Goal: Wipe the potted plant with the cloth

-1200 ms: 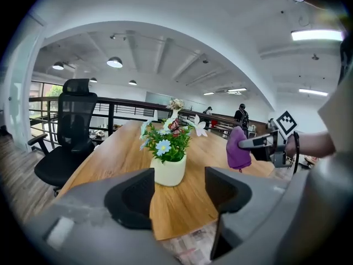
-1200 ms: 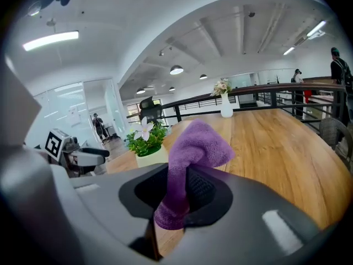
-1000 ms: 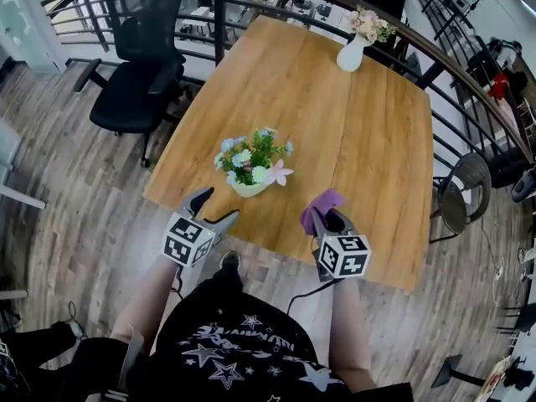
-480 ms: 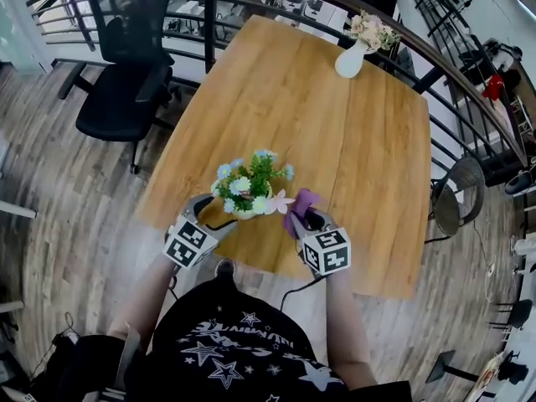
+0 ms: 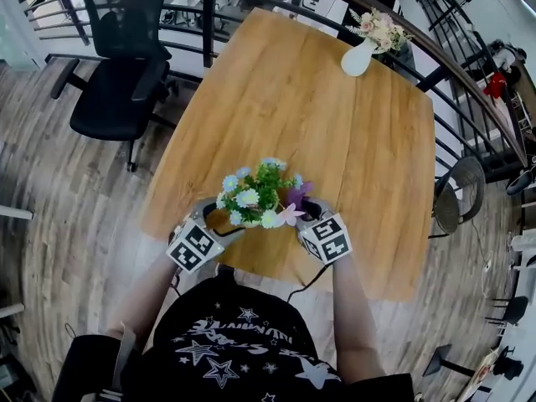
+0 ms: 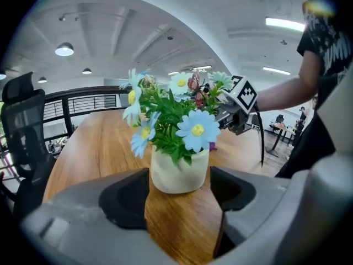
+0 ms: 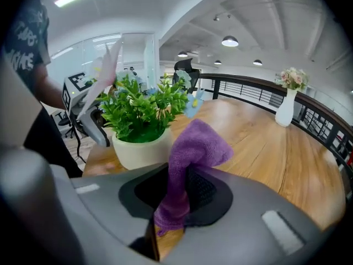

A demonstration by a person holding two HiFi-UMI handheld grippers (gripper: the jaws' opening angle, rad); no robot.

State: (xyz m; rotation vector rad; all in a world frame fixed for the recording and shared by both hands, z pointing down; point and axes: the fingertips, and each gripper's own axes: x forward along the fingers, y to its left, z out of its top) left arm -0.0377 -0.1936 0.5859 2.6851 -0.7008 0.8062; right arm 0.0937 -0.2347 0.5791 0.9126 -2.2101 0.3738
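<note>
One wooden table (image 5: 335,124), left claw (image 6: 179,181) spread beside potted plant (image 5: 255,195), right claw (image 7: 176,186) pinching purple cloth (image 7: 196,142), black railing (image 7: 242,84), plank floor (image 5: 67,208).

The potted plant (image 5: 255,193) crowds the table (image 5: 335,124) edge; beyond it bare wood reaches the vase (image 5: 358,57).

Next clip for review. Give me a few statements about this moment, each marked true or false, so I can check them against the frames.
1. The right gripper is shut on the purple cloth. True.
2. The left gripper holds a second cloth. False: its jaws stand apart, with the potted plant just ahead of them.
3. The potted plant lies tipped over. False: it stands upright on the table.
4. A white vase of flowers stands near the table's far edge. True.
</note>
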